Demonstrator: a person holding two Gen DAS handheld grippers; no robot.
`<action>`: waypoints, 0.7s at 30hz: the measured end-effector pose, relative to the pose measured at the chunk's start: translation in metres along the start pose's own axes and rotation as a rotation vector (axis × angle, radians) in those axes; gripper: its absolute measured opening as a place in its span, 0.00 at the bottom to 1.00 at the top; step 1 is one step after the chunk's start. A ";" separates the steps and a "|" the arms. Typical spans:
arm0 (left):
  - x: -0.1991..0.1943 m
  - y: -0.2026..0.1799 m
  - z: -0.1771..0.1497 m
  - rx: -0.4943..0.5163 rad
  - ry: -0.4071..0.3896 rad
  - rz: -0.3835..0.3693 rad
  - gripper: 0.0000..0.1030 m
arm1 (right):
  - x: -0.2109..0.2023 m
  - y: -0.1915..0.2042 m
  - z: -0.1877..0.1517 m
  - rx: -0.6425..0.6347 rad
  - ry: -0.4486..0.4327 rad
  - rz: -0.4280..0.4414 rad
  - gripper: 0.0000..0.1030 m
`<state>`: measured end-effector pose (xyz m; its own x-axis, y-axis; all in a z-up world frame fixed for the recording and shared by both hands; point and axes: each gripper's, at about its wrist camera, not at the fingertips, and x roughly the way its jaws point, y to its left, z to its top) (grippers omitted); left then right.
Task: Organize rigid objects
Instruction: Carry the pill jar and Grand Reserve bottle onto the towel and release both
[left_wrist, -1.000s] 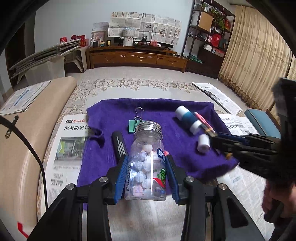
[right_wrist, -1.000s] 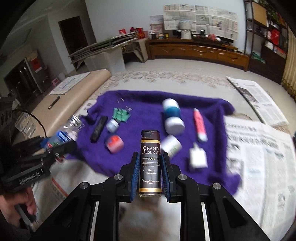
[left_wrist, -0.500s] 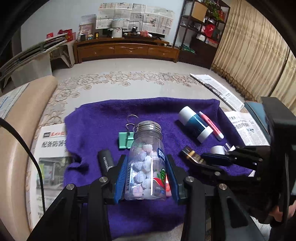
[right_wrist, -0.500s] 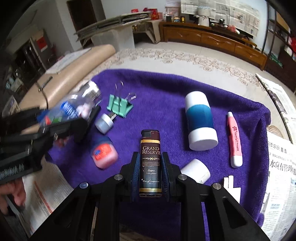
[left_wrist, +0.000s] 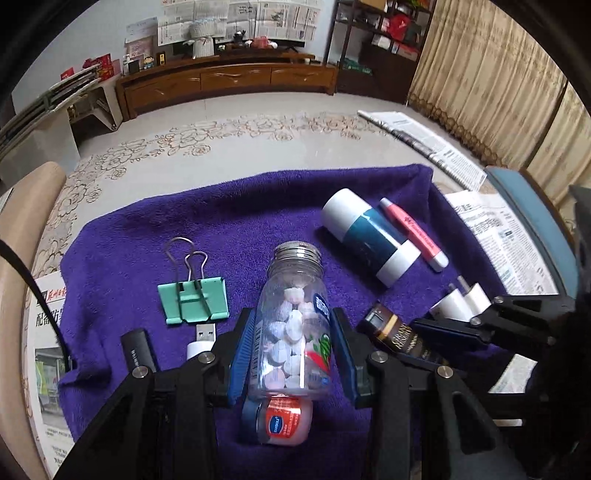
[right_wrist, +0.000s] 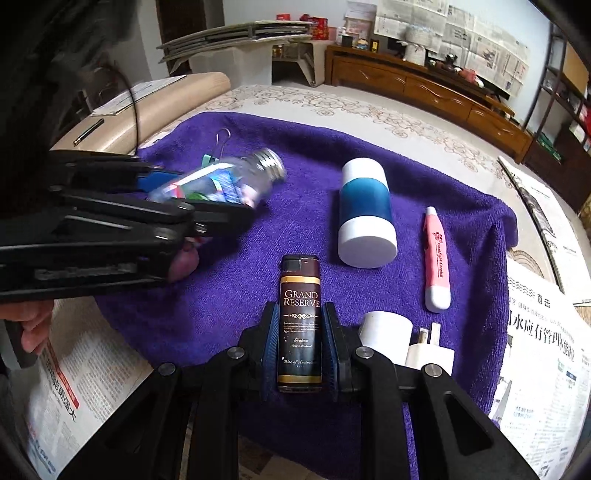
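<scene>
There are two grippers, a left gripper (left_wrist: 293, 345) and a right gripper (right_wrist: 300, 347).

There is one purple towel (left_wrist: 258, 206).

On the towel or over it, these things show:
- one clear bottle (left_wrist: 293, 325) with a silver cap, full of white candies
- one dark lighter (right_wrist: 300, 321)
- one small pink jar (left_wrist: 284, 422)
- one green clip (left_wrist: 194, 301) on the left
- one black stick (left_wrist: 138, 350), near left
- one white USB stick (left_wrist: 201, 339)
- one big blue and white tube (right_wrist: 365, 212)
- one pink pen (right_wrist: 437, 258) on the right
- one small white tub (right_wrist: 386, 328)
- one white plug (right_wrist: 430, 352)

The candies are too many to count. Newspapers lie on both sides, but their number is hard to tell.
</scene>
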<state>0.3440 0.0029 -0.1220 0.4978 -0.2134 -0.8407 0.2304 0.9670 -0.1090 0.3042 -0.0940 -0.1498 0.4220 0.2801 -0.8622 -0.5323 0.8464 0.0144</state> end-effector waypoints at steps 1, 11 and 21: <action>0.003 -0.001 0.000 0.004 0.006 0.003 0.38 | 0.000 -0.001 0.000 0.004 -0.001 0.008 0.23; 0.012 -0.002 0.003 0.066 0.040 0.044 0.38 | -0.003 -0.001 -0.006 -0.067 -0.004 0.036 0.24; 0.010 -0.002 0.001 0.075 0.054 0.081 0.50 | -0.008 -0.016 -0.006 -0.026 0.000 0.102 0.37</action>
<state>0.3496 -0.0012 -0.1292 0.4716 -0.1253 -0.8729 0.2539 0.9672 -0.0017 0.3054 -0.1124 -0.1464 0.3649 0.3641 -0.8569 -0.5913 0.8015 0.0888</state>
